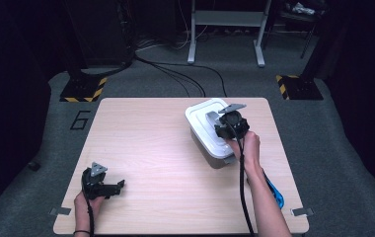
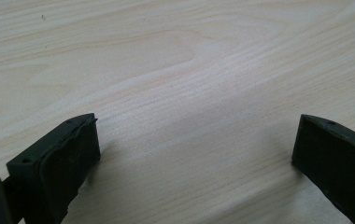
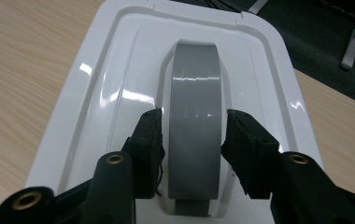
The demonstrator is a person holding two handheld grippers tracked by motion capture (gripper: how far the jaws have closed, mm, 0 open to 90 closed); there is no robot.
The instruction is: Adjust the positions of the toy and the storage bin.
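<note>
A grey box (image 1: 216, 159) with a white lid (image 1: 199, 114) stands on the wooden table (image 1: 151, 138), right of centre. In the right gripper view, the lid (image 3: 115, 79) has a grey arched handle (image 3: 195, 84) along its middle. My right gripper (image 3: 194, 133) straddles that handle from above, and both pads press its sides. In the high view, the right gripper (image 1: 223, 123) sits on top of the lid. My left gripper (image 1: 119, 186) rests low at the table's near left corner. Its jaws are wide apart over bare wood (image 2: 196, 140), with nothing between them.
A blue strap (image 1: 274, 192) hangs off the table's right edge near my right forearm. On the floor beyond the table are cables (image 1: 175, 71), a metal stand (image 1: 225, 29) and two yellow-and-black striped bases (image 1: 82, 91). Bare wood covers the table's left and middle.
</note>
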